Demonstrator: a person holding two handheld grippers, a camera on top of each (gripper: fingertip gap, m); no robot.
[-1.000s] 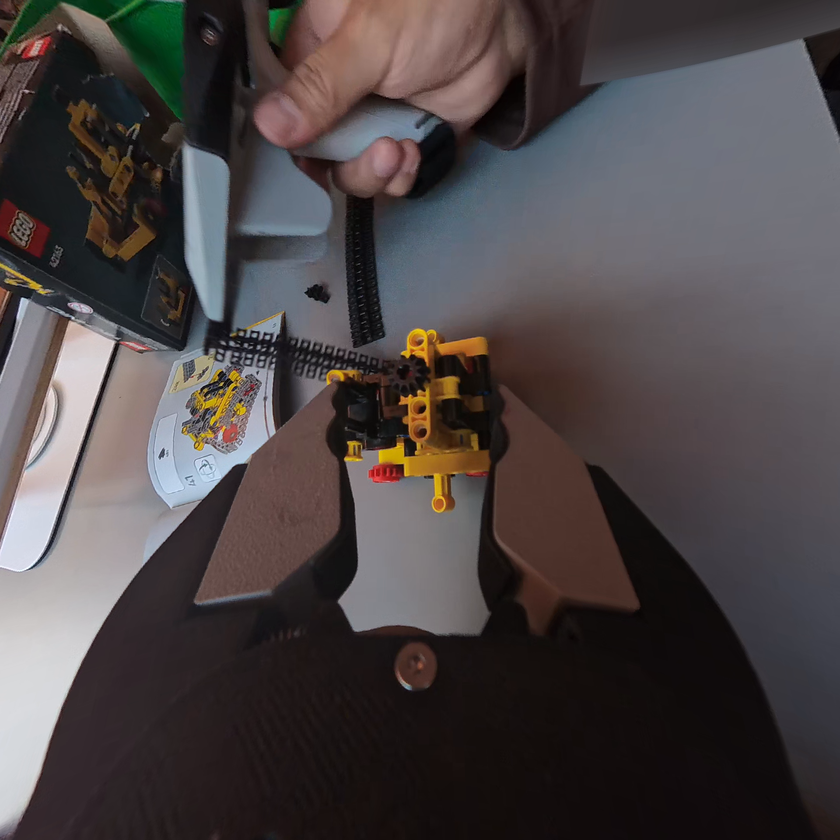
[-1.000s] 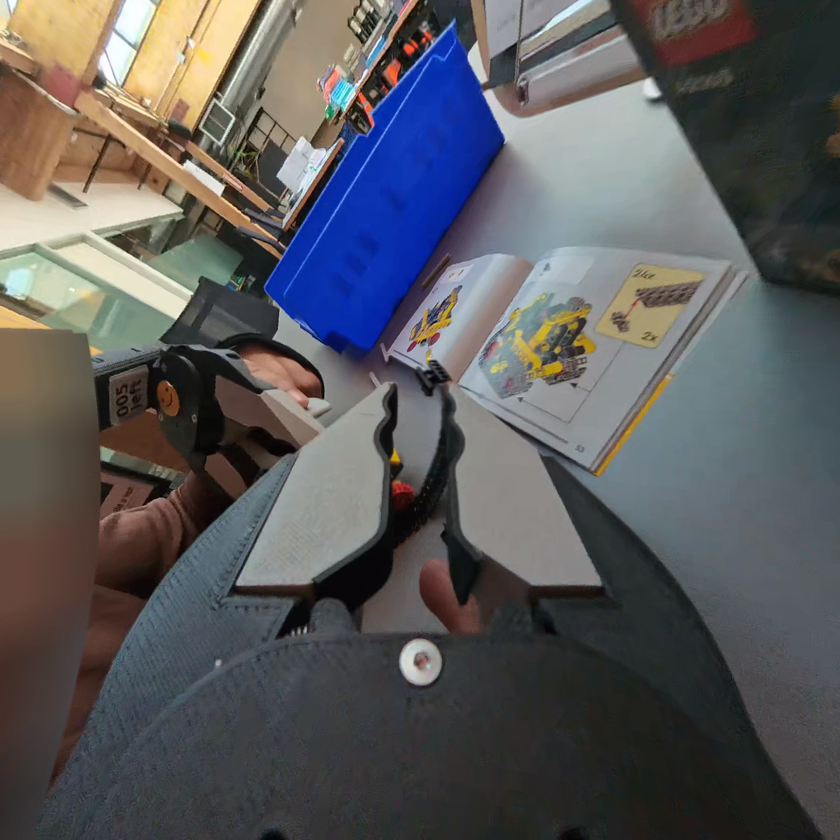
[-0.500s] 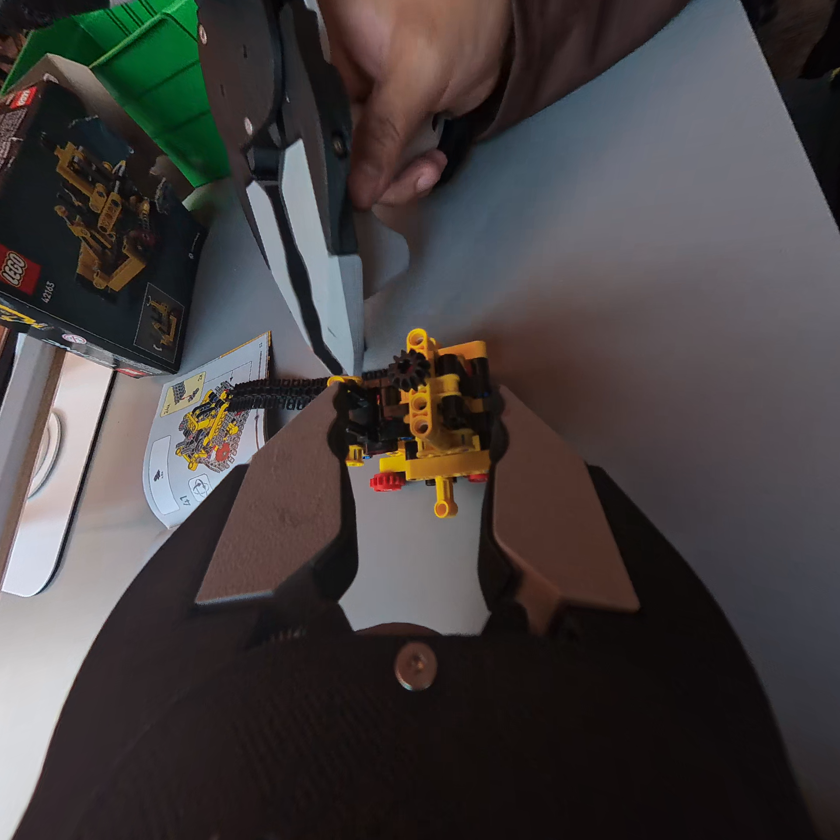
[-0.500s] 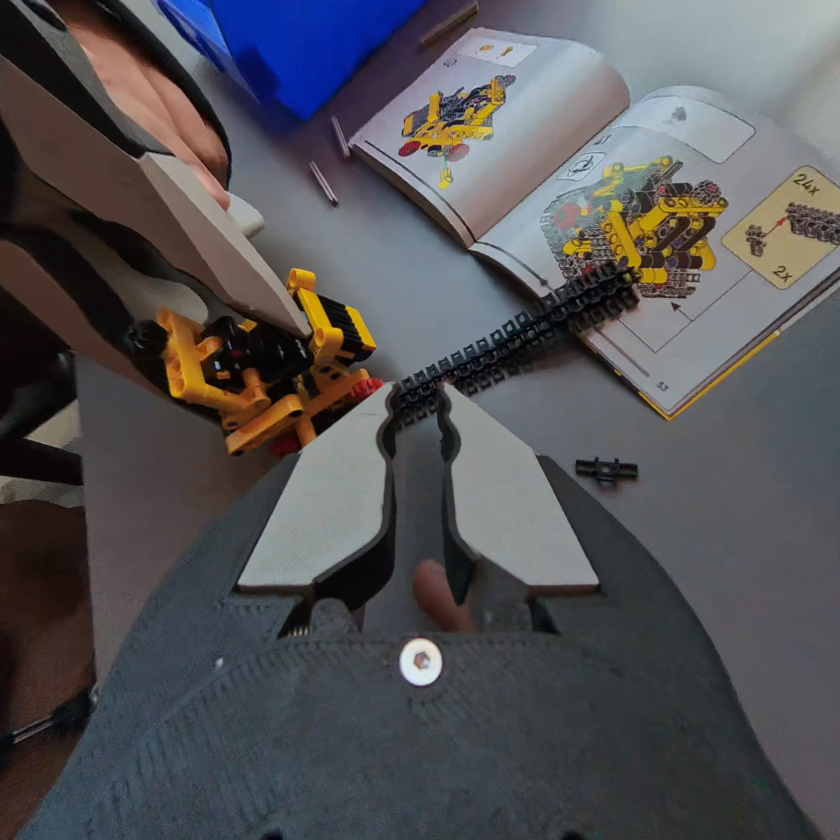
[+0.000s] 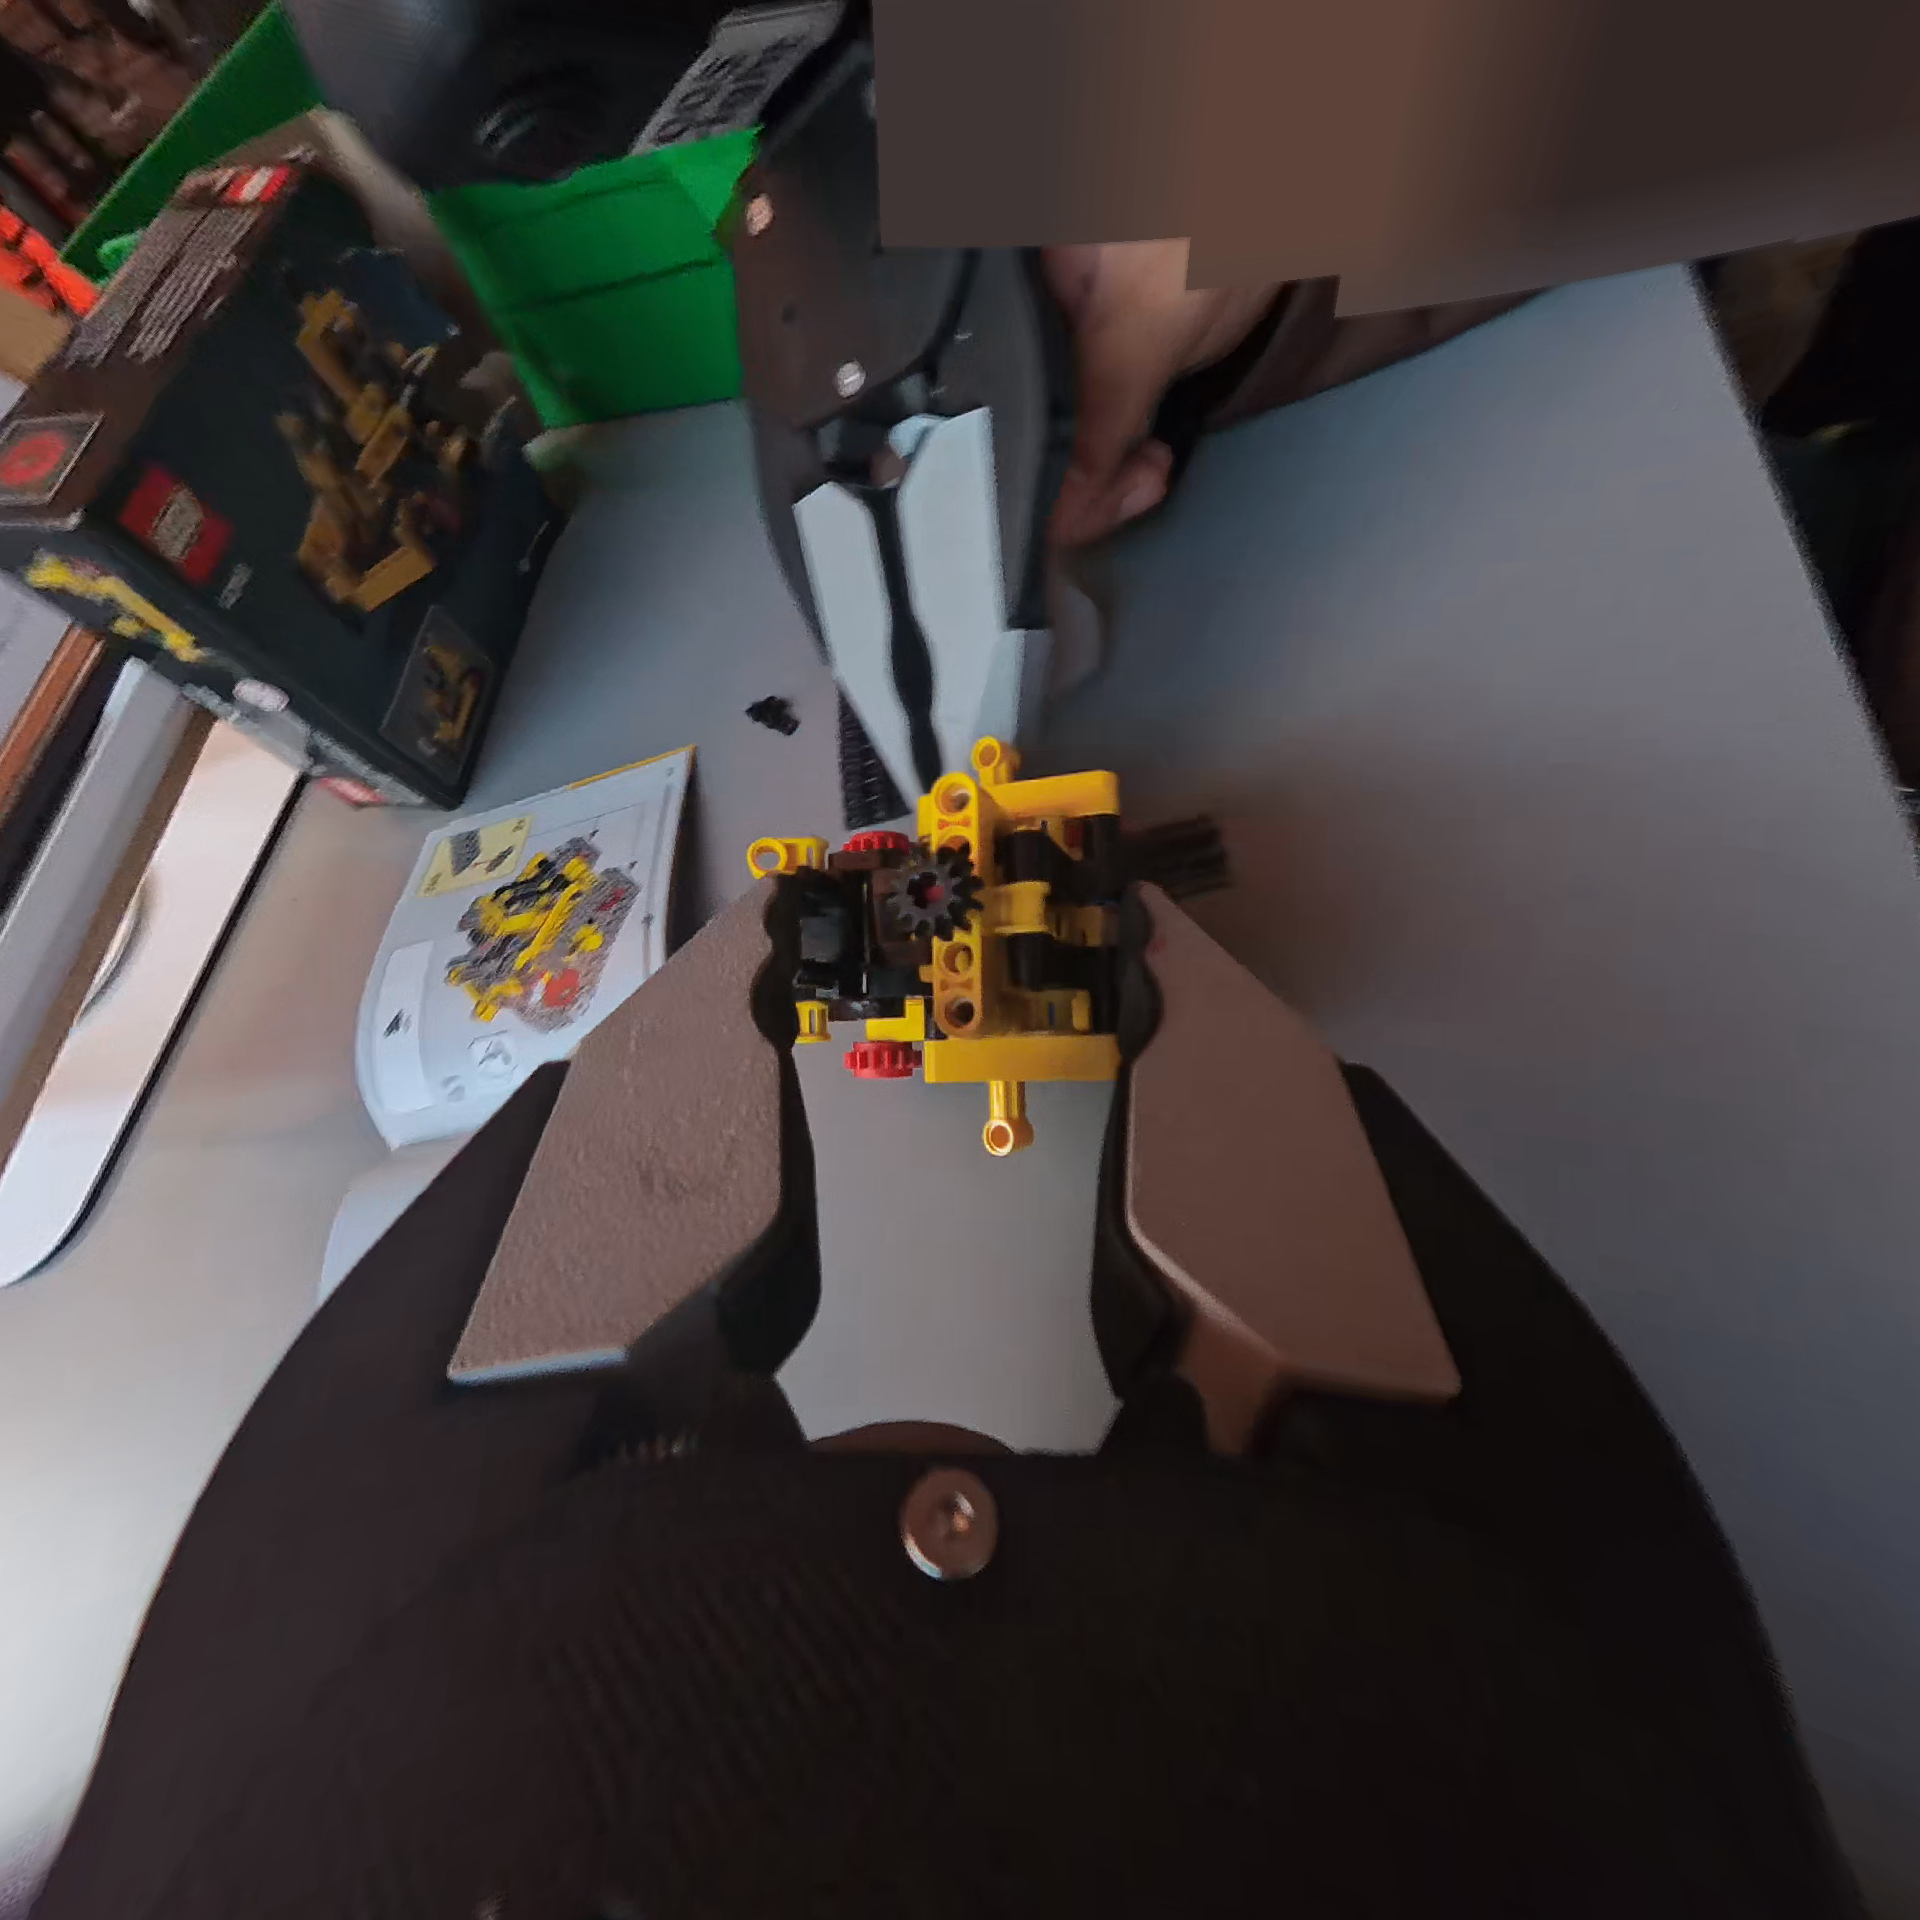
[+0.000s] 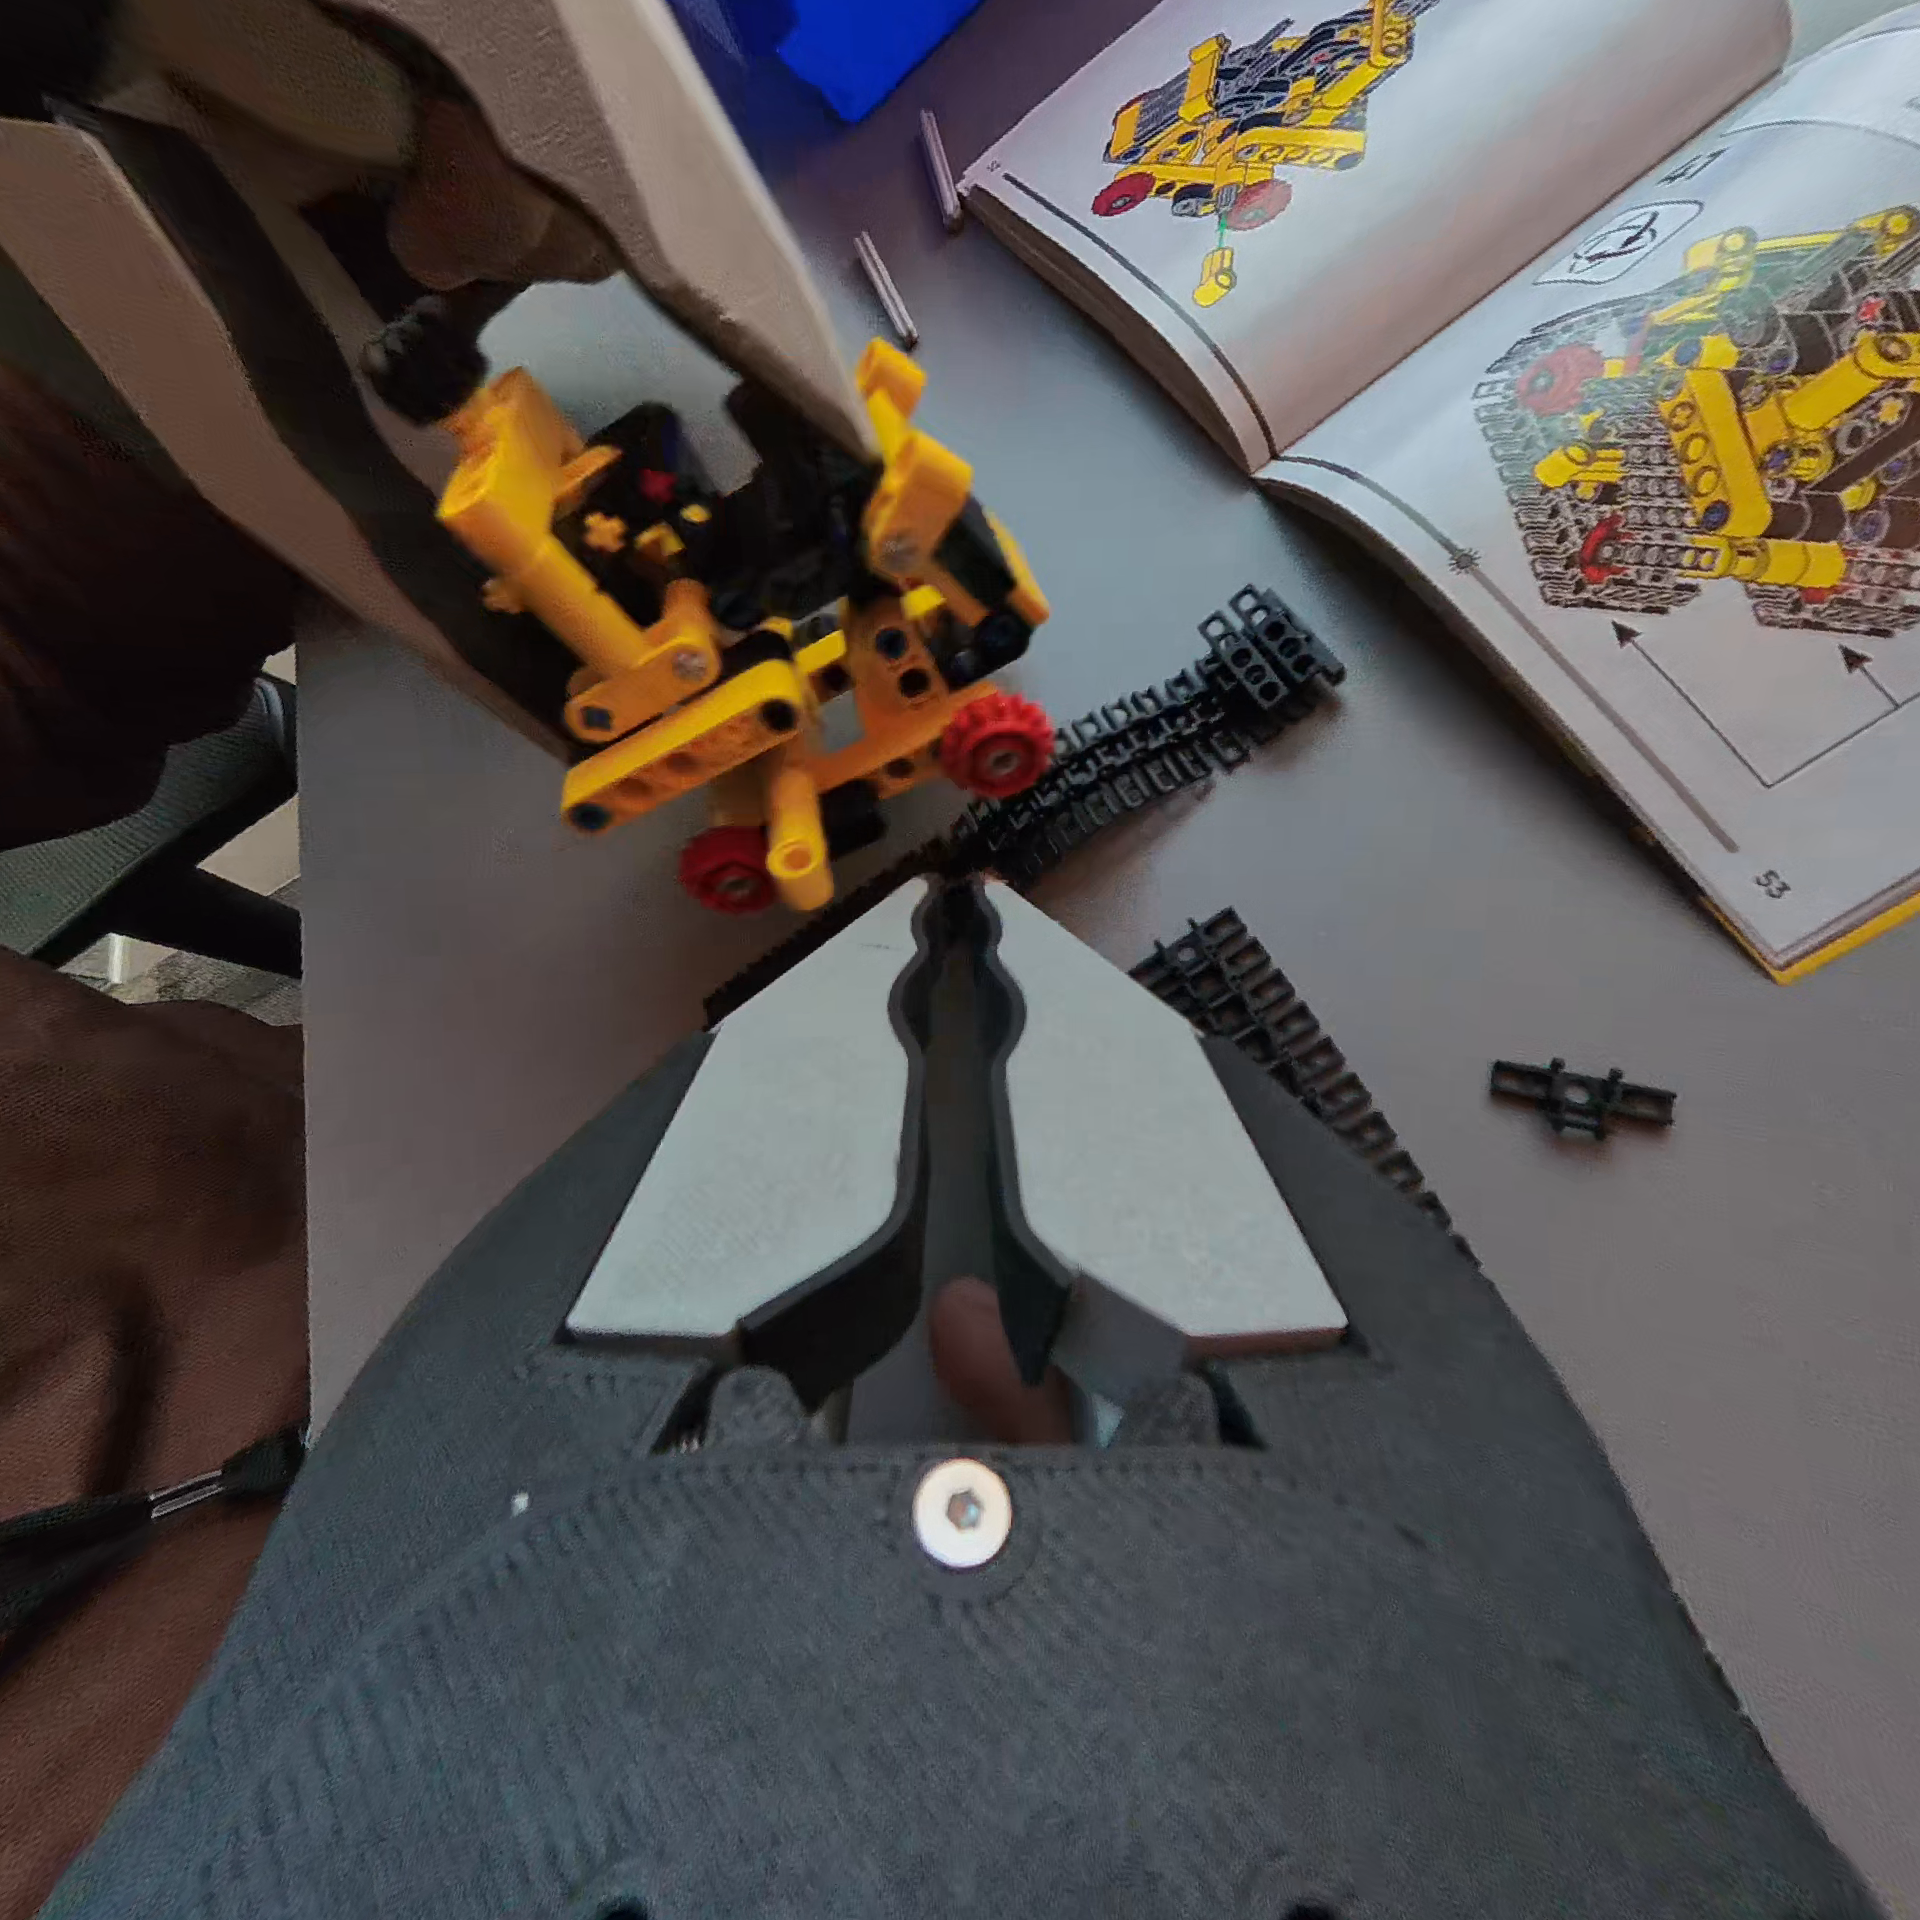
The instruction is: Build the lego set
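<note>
— Bearing printed writing: dark set box (image 5: 260, 540) at the bench (image 5: 1455, 727) edge, open instruction booklet (image 6: 1558, 416) beside.
— Left claw (image 5: 951, 945)?
— Clamped on yellow model (image 5: 977, 935), lifted off the bench.
— Right claw (image 6: 956, 904)?
— Pinched together on black track strip (image 6: 1143, 717), angled down just beside the model. Second strip (image 6: 1278, 1049) and loose link (image 6: 1579, 1096) lying near.

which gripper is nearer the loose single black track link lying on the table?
Right. The right gripper sits just left of the single link, shut on a black track strip. The left gripper is farther off, clamping the yellow model.
</note>
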